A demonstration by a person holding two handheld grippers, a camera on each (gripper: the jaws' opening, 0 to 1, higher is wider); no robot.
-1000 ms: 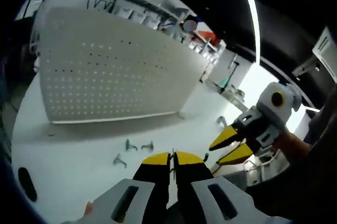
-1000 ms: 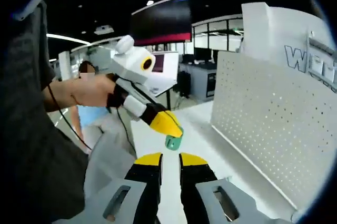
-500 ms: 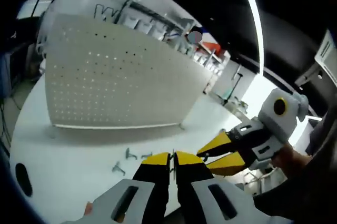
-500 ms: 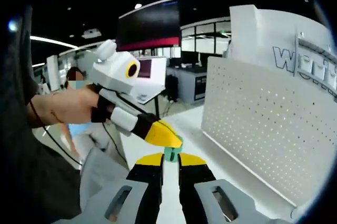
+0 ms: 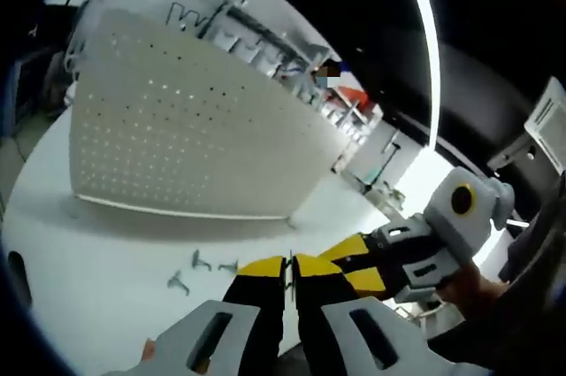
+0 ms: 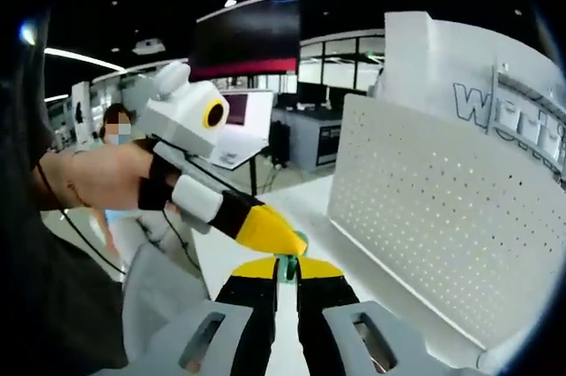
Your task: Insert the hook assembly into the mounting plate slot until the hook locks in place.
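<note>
Right gripper view: left claw (image 6: 276, 236) comes in from the left w/ a small green piece (image 6: 288, 263) at its yellow tip, meeting the right claw (image 6: 286, 272) just in front. Right claw's jaws sit nearly together around that piece; looks like a hand-over, but can't tell which one really has hold. In the left gripper view the left claw (image 5: 289, 268) is clenched, a thin bit in the slit, w/ the right claw (image 5: 358, 263) touching beside it. Spare metal hooks (image 5: 200, 270) lie on the white tabletop (image 5: 97, 261), near the pegboard (image 5: 177, 128) standing upright behind. To do this well: get one firm grip before the other lets go, then line up square w/ a hole. No containers around.
</note>
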